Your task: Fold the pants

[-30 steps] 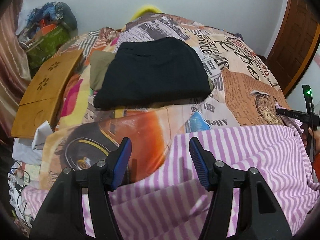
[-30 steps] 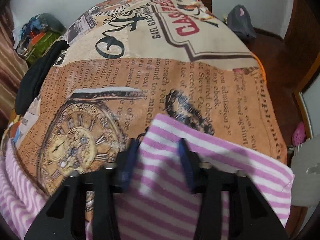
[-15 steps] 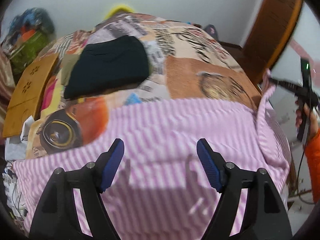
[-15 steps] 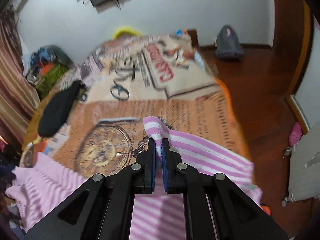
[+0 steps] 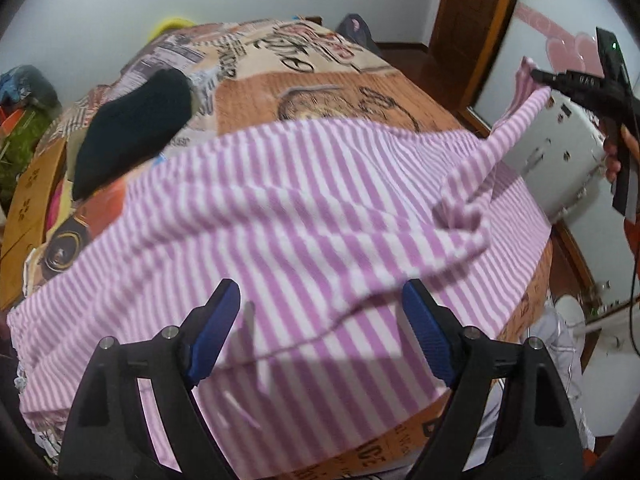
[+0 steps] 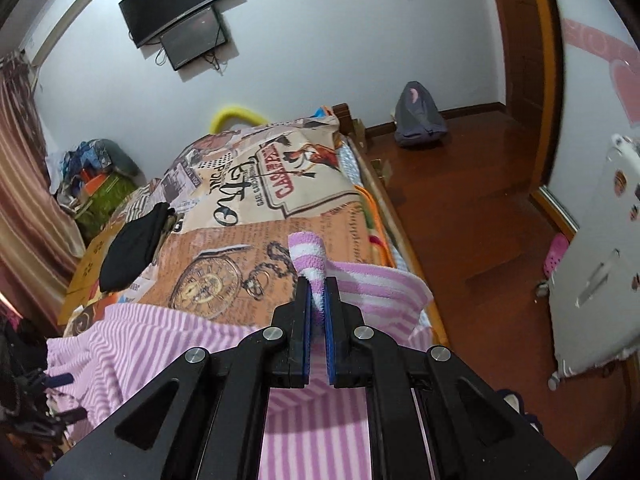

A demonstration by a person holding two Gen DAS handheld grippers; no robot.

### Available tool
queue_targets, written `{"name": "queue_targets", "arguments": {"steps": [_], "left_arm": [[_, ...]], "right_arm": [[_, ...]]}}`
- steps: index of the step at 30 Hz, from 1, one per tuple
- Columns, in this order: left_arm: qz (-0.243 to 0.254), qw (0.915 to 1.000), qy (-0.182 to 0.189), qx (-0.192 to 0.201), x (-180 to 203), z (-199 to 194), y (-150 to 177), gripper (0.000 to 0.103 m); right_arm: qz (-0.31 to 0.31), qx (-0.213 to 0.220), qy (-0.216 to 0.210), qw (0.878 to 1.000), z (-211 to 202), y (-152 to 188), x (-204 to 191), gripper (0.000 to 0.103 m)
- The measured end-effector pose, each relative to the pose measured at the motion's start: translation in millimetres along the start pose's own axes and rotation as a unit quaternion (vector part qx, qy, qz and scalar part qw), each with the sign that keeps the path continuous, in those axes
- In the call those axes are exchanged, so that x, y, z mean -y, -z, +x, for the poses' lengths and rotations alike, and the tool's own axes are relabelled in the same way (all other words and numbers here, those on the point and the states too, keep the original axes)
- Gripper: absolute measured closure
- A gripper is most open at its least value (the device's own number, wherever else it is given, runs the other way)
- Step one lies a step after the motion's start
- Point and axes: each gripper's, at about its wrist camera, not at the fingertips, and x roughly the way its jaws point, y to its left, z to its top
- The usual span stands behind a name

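Observation:
Pink-and-white striped pants [image 5: 280, 216] lie spread over the near end of the bed. My left gripper [image 5: 320, 312] hovers above them, its jaws opening wide with only cloth below, nothing pinched. My right gripper [image 6: 317, 300] is shut on a corner of the striped pants [image 6: 308, 256] and holds it lifted off the bed. In the left wrist view that right gripper [image 5: 538, 76] shows at the upper right, pulling the corner up into a taut ridge, with a hand [image 5: 614, 156] on its handle.
The bed has a printed newspaper-pattern cover [image 5: 320, 92]. A folded black garment [image 5: 132, 124] lies at its left side, beside a wooden board [image 5: 28, 208]. A white appliance [image 5: 560, 160] stands right of the bed. Wooden floor [image 6: 460, 208] and a grey bag [image 6: 418, 120] lie beyond.
The right gripper closed on the pants' corner and raised it off the bed. The left gripper opened wider and swept right across the striped cloth.

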Motion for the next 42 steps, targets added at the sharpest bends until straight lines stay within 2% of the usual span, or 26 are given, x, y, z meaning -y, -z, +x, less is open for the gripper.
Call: {"name": "queue_targets", "arguments": {"steps": [4, 7, 8, 9, 10, 11, 12, 14, 18, 23, 33, 37, 40, 42], "left_arm": [[0.027, 0.9993, -0.025, -0.001, 11.9, 13.8, 9.4, 0.02], [0.04, 0.9981, -0.045, 0.017, 16.3, 16.9, 7.3, 0.023], [0.043, 0.9976, -0.05, 0.022, 17.7, 17.5, 3.8, 0.035], [0.048, 0.9971, -0.054, 0.024, 19.0, 18.5, 0.2, 0.052], [0.052, 0.9969, -0.054, 0.024, 19.6, 19.4, -3.6, 0.061], [0.053, 0.9972, -0.049, 0.023, 19.6, 20.4, -7.0, 0.08], [0.051, 0.9975, -0.043, 0.024, 19.7, 20.5, -11.2, 0.092], [0.047, 0.9977, -0.033, 0.035, 19.4, 13.6, -16.3, 0.098], [0.056, 0.9964, -0.022, 0.06, 24.2, -8.9, -18.9, 0.098], [0.056, 0.9971, 0.008, 0.051, 28.2, -21.0, -7.3, 0.098], [0.058, 0.9977, 0.032, 0.011, 47.8, 0.1, 22.7, 0.098], [0.051, 0.998, 0.033, 0.016, 49.2, -1.7, 27.5, 0.095], [0.047, 0.9982, 0.035, 0.011, 48.4, -4.0, 28.1, 0.089], [0.044, 0.9983, 0.037, 0.009, 45.9, -9.0, 28.2, 0.081]], "right_arm": [[0.007, 0.003, 0.004, 1.0, -6.4, 1.4, 8.2, 0.098], [0.015, 0.012, -0.003, 1.0, -13.7, -3.3, 14.9, 0.098], [0.015, 0.016, -0.003, 1.0, -15.5, -6.1, 14.8, 0.098], [0.013, 0.021, -0.003, 1.0, -17.7, -9.0, 14.7, 0.098], [0.011, 0.025, -0.004, 1.0, -20.0, -12.7, 13.4, 0.098], [0.009, 0.031, -0.006, 0.999, -22.4, -18.4, 10.8, 0.098], [0.006, 0.037, -0.007, 0.999, -25.1, -22.0, 8.5, 0.098], [-0.003, 0.048, -0.007, 0.999, -31.9, -24.3, 5.5, 0.098], [-0.019, 0.069, 0.001, 0.997, -46.5, -24.2, 3.8, 0.098], [0.003, 0.063, 0.02, 0.998, -48.3, -2.7, 27.8, 0.098], [0.086, -0.025, 0.071, 0.993, -18.7, 87.6, 98.8, 0.098], [0.112, -0.055, 0.081, 0.989, -5.2, 123.1, 112.7, 0.098], [0.12, -0.077, 0.086, 0.986, 5.5, 142.2, 116.9, 0.098], [0.122, -0.089, 0.091, 0.984, 11.6, 151.8, 117.2, 0.097]]}}
